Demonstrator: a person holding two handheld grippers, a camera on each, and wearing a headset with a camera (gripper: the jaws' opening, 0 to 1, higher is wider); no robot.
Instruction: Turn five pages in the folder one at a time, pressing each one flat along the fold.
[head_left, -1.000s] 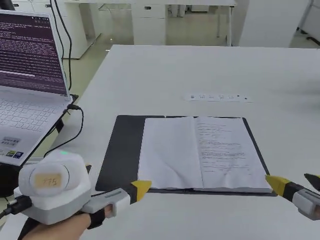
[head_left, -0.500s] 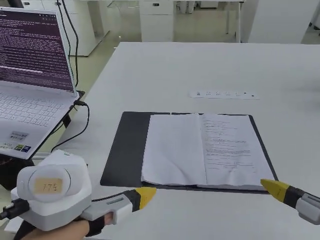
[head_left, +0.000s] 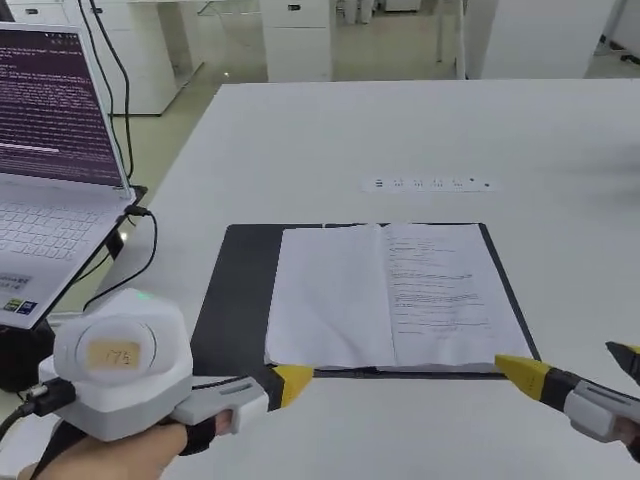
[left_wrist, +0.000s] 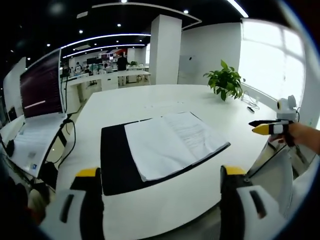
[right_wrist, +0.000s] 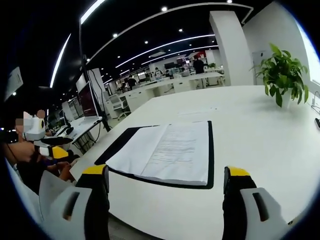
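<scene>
With the folder (head_left: 380, 300) lying open on the tabletop (head_left: 400, 130) just beyond the left gripper (left_wrist: 160, 171) and right gripper (right_wrist: 165, 171), whose fingers (left_wrist: 89, 172) are spread wide and empty, a careless pinch could crease the thin top page (head_left: 440, 290) or lift two at once.

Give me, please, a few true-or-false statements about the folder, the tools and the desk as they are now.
1. The folder lies open on the table. True.
2. The left tool grips a page. False: it is open and short of the folder's near edge, holding nothing.
3. The printed page lies right of the fold. True.
4. The laptop is shut. False: it stands open with its screen lit.
5. The right tool is open, near the folder's near right corner. True.
</scene>
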